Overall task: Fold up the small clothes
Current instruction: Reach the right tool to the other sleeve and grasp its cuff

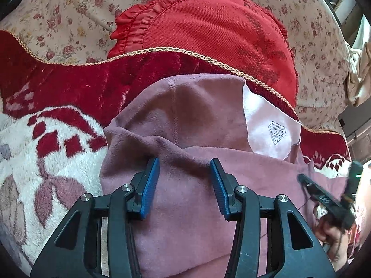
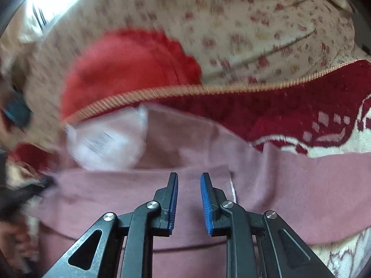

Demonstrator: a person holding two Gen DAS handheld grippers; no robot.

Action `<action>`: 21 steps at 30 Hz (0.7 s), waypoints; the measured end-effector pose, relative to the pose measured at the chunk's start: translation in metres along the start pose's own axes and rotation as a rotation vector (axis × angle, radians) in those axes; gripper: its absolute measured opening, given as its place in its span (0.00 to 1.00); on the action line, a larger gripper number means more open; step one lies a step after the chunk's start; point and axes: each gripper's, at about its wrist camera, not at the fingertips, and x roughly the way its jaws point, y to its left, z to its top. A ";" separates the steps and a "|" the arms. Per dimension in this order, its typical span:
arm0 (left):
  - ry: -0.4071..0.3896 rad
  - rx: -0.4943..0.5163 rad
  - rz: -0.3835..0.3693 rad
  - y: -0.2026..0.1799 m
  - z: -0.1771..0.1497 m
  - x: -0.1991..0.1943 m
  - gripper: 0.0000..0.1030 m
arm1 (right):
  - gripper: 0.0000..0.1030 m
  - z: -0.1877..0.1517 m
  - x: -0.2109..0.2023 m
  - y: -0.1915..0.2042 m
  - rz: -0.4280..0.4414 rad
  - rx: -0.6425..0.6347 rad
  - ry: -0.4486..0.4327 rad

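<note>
Lying partly folded on a plush red-and-cream blanket (image 1: 46, 139), the mauve garment (image 1: 185, 197) has its long axis running roughly across the right wrist view, from the lower left out past the right edge, while in the left wrist view it stretches from the bottom of the picture up toward a red ruffled cushion (image 1: 208, 34). Its far end, nearest the cushion, is rounded and carries a vertical seam; beside that seam a flap is turned back to show the white lining (image 1: 266, 125) with a small printed diamond mark. A folded edge crosses the cloth just ahead of both tools. The left gripper (image 1: 184, 162) hovers over the middle of the garment with its blue pads well apart and nothing between them. The right gripper (image 2: 189, 176) also points down at the cloth, its jaws parted by a narrow gap, holding nothing; that view is blurred. Behind the blanket's braided gold trim (image 1: 208, 60) lies a floral sheet (image 1: 69, 11).
</note>
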 end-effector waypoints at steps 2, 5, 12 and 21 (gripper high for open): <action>0.000 -0.008 -0.009 0.001 0.000 0.000 0.46 | 0.18 0.001 -0.007 -0.006 0.020 0.025 -0.029; 0.002 -0.020 -0.030 0.002 0.001 -0.002 0.51 | 0.18 0.002 -0.046 -0.026 0.028 0.060 -0.150; -0.001 -0.005 -0.069 -0.009 -0.006 -0.011 0.53 | 0.39 -0.037 -0.179 -0.156 -0.371 0.172 -0.581; -0.025 0.201 -0.113 -0.061 -0.027 -0.014 0.53 | 0.39 -0.103 -0.219 -0.310 -0.395 0.549 -0.642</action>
